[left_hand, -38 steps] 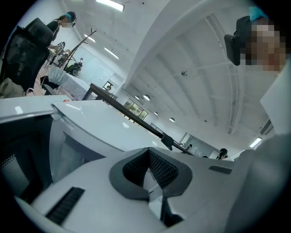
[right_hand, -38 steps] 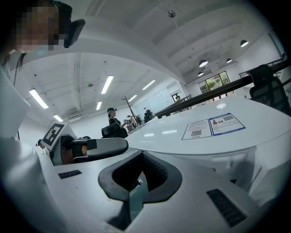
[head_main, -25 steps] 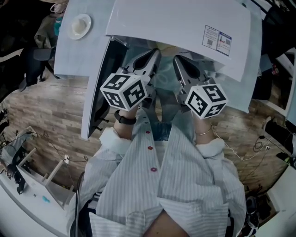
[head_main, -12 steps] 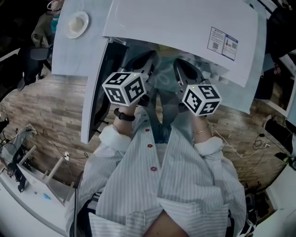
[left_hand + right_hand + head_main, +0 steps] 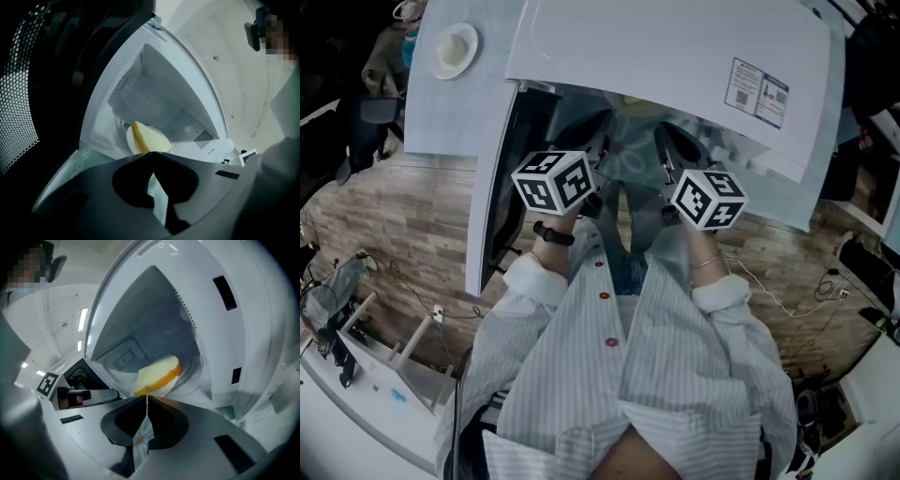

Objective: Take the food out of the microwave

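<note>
The white microwave (image 5: 675,47) stands with its door (image 5: 492,169) swung open. The left gripper (image 5: 151,153) and right gripper (image 5: 146,396) are both clenched, apparently on the rim of the plate (image 5: 168,384). The plate carries the pale yellow food (image 5: 157,371), framed by the open cavity. The food's long axis is tilted and its orange edge faces the plate. The print on the top sticker (image 5: 757,89) is too small to read.

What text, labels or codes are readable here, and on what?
No words are legible.
Sticker on top of the microwave: two code squares plus print, too small to read.
Left cube and right cube: black-and-white square markers, no words.
Square marker in the right gripper view's background: pattern only.
Left body label and right body label: blurred, unreadable.
</note>
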`<state>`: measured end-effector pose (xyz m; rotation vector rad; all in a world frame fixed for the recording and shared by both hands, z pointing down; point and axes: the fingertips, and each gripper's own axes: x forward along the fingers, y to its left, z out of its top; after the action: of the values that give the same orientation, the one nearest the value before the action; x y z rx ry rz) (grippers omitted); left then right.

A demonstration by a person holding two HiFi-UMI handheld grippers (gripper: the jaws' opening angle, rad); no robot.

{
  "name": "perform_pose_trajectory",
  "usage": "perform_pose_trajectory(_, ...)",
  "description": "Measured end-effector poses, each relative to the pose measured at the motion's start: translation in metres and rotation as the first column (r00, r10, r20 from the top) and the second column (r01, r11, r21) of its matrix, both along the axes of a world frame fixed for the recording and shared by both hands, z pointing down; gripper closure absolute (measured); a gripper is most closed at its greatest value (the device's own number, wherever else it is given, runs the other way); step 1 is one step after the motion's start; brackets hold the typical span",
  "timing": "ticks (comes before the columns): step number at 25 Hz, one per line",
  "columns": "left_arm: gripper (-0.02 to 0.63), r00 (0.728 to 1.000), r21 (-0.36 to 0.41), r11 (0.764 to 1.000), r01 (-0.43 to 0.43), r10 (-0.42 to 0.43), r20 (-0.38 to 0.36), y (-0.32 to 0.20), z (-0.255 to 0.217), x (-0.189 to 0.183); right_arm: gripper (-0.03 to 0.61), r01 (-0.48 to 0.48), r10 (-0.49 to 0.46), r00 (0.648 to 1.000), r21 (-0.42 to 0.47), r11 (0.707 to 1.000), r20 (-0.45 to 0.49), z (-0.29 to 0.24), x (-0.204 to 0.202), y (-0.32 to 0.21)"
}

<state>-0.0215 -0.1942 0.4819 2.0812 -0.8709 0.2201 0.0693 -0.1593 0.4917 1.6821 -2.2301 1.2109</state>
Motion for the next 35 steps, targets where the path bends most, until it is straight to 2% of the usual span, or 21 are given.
perform_pose_trajectory(5,0.606,1.0,-0.024,1.0,0.008,-0.008,0.008,-0.002,0.016,0.0,0.545,-0.004,0.005,1.0,-0.021,1.0,0.019,0.015,0.0,-0.004)
perform_pose_trajectory(12,0.602,0.997,-0.049,0.998,0.026,-0.03,-0.074,-0.002,0.017,0.003,0.528,-0.04,0.041,0.996,-0.011,0.999,0.082,0.012,0.0,-0.006)
perform_pose_trajectory(14,0.567,0.996,-0.068,0.997,0.025,-0.031,-0.083,-0.001,0.02,0.004,0.47,-0.044,0.046,0.993,-0.018,0.999,0.105,0.014,-0.001,-0.006)
perform_pose_trajectory(19,0.472,0.992,-0.129,0.991,0.034,-0.049,-0.115,-0.003,0.027,0.007,0.433,-0.057,0.062,0.988,-0.039,0.998,0.144,0.018,-0.002,-0.008)
perform_pose_trajectory(24,0.453,0.977,-0.209,0.975,0.073,-0.111,-0.18,-0.009,0.031,0.007,0.422,-0.069,0.08,0.98,-0.066,0.995,0.18,0.023,-0.003,-0.013)
perform_pose_trajectory(29,0.445,0.972,-0.231,0.968,0.101,-0.146,-0.186,-0.013,0.035,0.006,0.42,-0.093,0.109,0.972,-0.085,0.992,0.21,0.027,-0.001,-0.016)
perform_pose_trajectory(35,0.445,0.974,-0.253,0.962,0.102,-0.149,-0.173,-0.023,0.042,0.013,0.42,-0.119,0.138,0.965,-0.098,0.988,0.224,0.031,0.002,-0.027)
